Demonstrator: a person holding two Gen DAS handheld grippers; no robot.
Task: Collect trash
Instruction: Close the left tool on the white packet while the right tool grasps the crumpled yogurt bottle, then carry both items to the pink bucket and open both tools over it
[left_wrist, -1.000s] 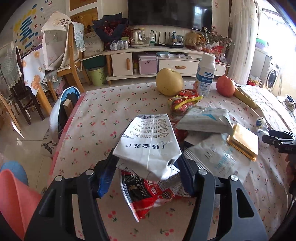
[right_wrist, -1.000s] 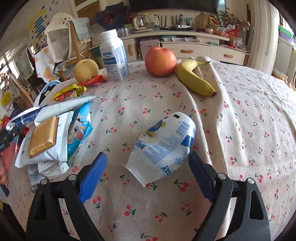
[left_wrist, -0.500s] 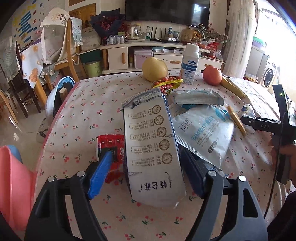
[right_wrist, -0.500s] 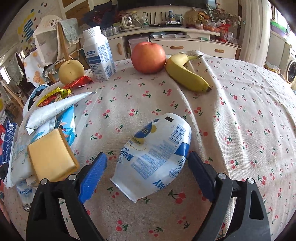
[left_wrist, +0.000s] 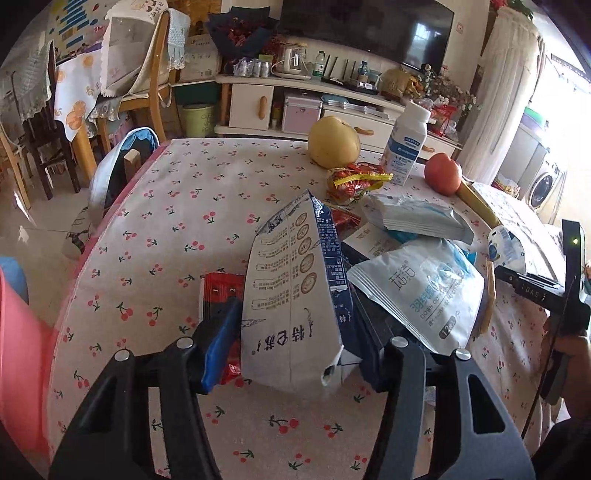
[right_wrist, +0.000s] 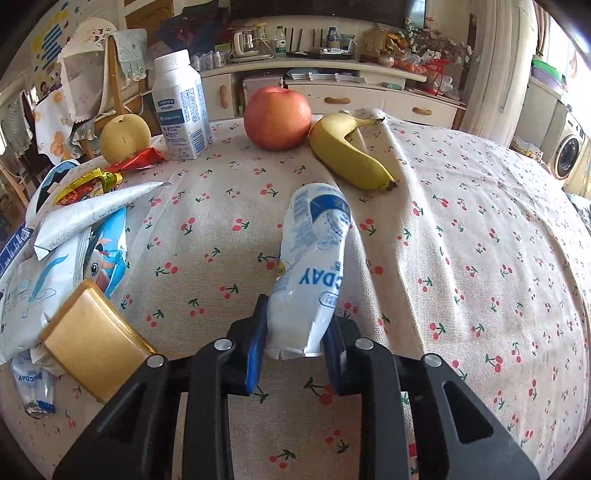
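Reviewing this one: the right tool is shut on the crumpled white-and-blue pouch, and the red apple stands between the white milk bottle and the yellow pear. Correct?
Not quite. The right tool does pinch the crumpled white-and-blue pouch, but the red apple stands between the white milk bottle and the yellow banana, per the right wrist view.

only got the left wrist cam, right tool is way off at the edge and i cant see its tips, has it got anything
Observer: Yes. The right tool is shut on the crumpled white and blue pouch; its jaws have just been closing.
Operator: any trash near it that im missing
Observer: A second small crushed pouch lies at the bottom of the wrapper pile, beside the gold box.
Operator: that yellow strip past the apple, wrapper?
Observer: No, it is a whole banana, lying with one end close to the apple.
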